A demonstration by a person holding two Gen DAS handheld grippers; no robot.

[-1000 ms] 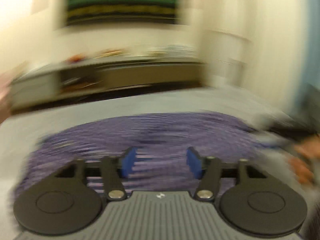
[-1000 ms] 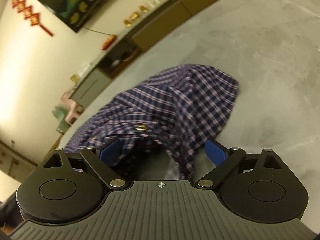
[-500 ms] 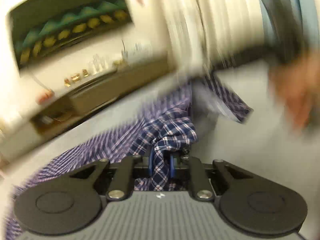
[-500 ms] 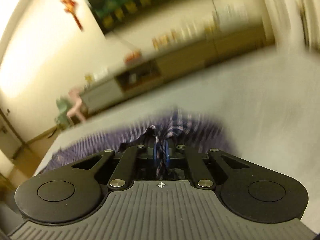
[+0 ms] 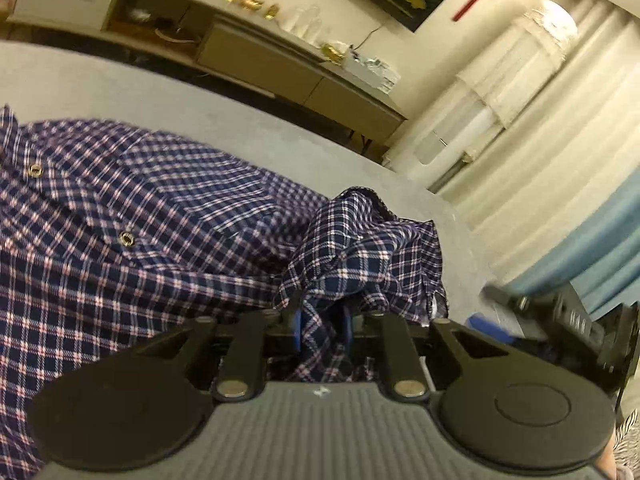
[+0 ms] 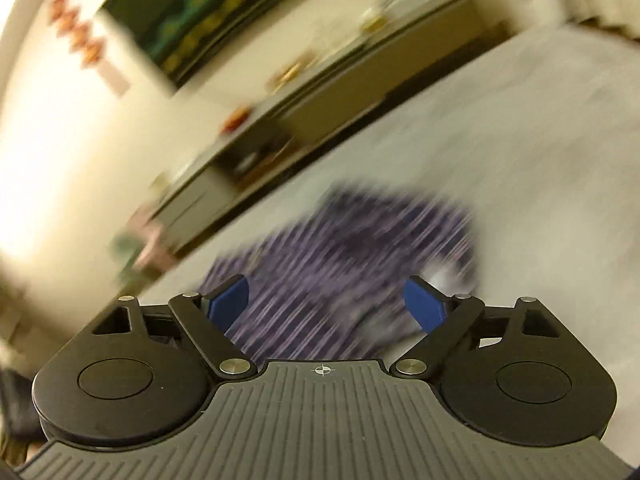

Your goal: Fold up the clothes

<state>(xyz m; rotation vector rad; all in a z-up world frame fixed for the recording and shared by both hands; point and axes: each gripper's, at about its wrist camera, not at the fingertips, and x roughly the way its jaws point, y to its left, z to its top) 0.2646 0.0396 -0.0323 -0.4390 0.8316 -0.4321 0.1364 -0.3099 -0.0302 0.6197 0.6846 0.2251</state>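
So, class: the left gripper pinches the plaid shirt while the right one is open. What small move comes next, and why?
Probably the left gripper carries its pinched bunch of the plaid shirt across the flat part, since the right gripper is open and holds nothing.

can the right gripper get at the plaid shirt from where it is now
Probably yes. The right gripper has its jaws open, with the plaid shirt directly ahead on the grey surface and nothing between them, though the view is blurred.
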